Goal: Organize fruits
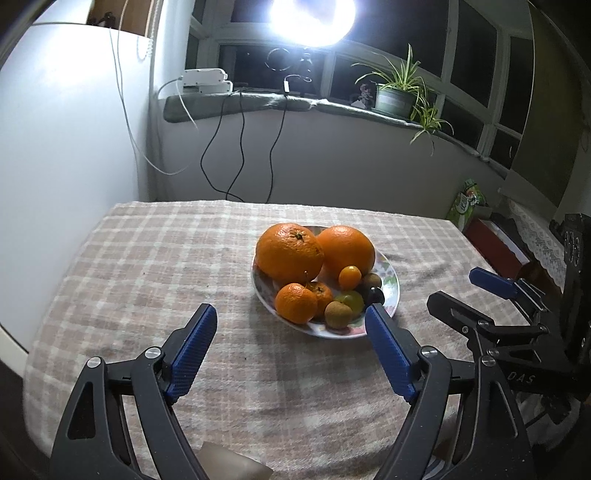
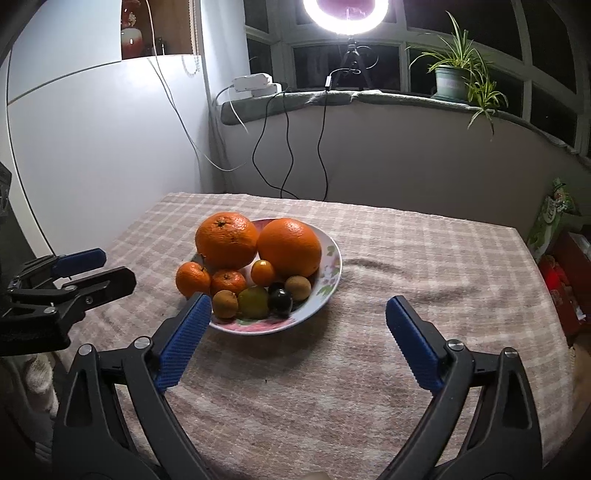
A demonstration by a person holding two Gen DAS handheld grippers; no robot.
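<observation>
**Fruit plate sits ahead of both open tongs**

A ring light shines from the window ledge, with a potted plant beside it and black cables hanging down the wall. Nothing blocks the way on the checked cloth over the table. The plate piled with oranges and small fruits lies just ahead, between the two tools. The left tongs are spread apart and empty. The right tongs are spread wide too, holding nothing.

Glossy floral ceramic plate, dimpled orange peel, matt woven checked cloth, ribbed blue gripper pads.
</observation>
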